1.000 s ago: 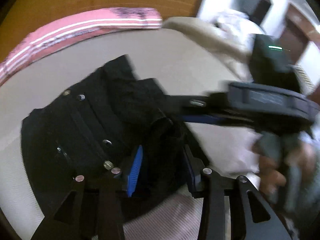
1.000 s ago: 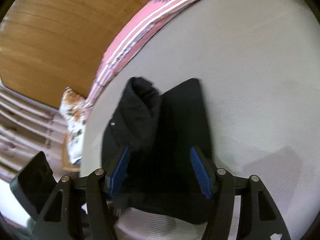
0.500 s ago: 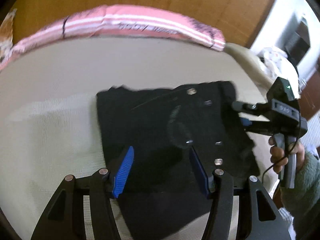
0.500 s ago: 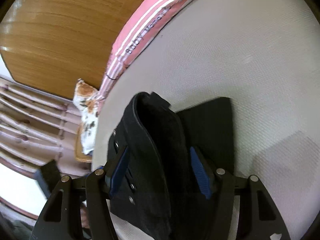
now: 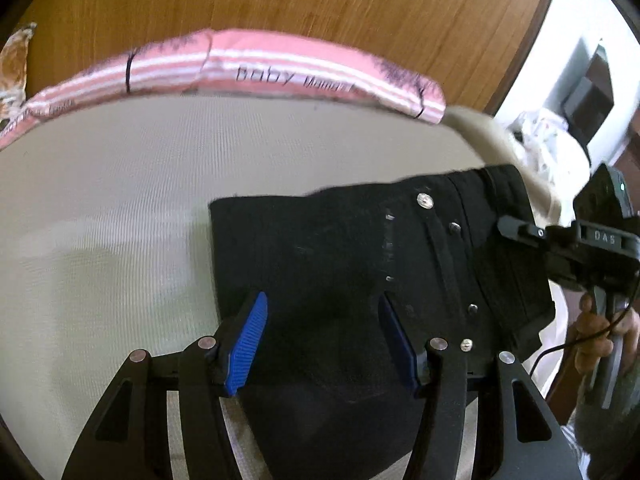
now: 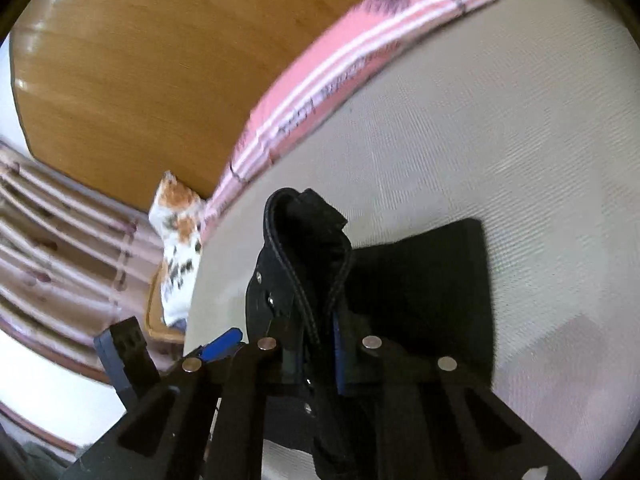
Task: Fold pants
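Observation:
The black pants [image 5: 360, 264] lie folded into a rough square on the beige bed sheet [image 5: 100, 220], with the metal-studded waistband to the right. My left gripper [image 5: 324, 340] is open, its blue pads straddling the near part of the pants, holding nothing. My right gripper [image 6: 312, 352] is shut on the waistband edge [image 6: 304, 248] and holds that edge raised. It also shows in the left wrist view [image 5: 520, 228] at the pants' right edge, with the hand that holds it.
A pink striped pillow [image 5: 248, 68] lies along the far edge of the bed, against a wooden headboard [image 5: 280, 0]. A patterned cushion [image 6: 180, 236] sits past the bed's corner. The bed's right edge [image 5: 492, 136] drops off beside the pants.
My right gripper has closed on the waistband edge, which was between its open pads before. My left gripper let go of the cloth, opened, and pulled back over the flattened pants.

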Demonstrator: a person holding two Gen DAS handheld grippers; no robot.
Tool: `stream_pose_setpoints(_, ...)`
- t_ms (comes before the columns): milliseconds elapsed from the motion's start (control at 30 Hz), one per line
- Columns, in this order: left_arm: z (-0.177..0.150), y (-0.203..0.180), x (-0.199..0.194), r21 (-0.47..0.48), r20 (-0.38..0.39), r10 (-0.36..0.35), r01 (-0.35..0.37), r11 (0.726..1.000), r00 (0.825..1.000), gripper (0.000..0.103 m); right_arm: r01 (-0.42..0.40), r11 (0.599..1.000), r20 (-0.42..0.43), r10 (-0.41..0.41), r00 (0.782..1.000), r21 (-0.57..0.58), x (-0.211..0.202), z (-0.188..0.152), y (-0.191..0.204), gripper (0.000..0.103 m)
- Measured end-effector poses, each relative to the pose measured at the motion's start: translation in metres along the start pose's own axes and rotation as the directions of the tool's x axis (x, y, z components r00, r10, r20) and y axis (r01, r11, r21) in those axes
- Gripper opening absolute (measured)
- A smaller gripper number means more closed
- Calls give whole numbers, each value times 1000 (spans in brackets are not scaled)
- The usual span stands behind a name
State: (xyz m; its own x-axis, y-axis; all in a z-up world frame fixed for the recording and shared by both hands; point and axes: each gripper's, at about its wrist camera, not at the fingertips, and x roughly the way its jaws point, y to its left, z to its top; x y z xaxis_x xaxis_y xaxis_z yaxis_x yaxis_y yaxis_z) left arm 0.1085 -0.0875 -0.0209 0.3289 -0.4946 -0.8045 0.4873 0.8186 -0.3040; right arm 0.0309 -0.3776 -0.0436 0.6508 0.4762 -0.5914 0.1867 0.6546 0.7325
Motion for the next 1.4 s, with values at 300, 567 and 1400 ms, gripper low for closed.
stream_pose_setpoints(300, -26, -5, 47, 115, -136, 68, -52, 992, 988, 59, 194, 968, -24, -192, 981, 159, 2, -13, -67, 45)
stream_pose_setpoints(567, -32, -7, 32, 123, -139, 72, -55, 991, 988, 59, 211, 968, -31, -209, 977, 136, -26, -41, -60, 46)
stream_pose_setpoints(1400, -74, -2, 21, 127, -203, 31, -5, 992, 979, 60, 337, 940, 18, -339, 941, 50, -43, -85, -42, 18)
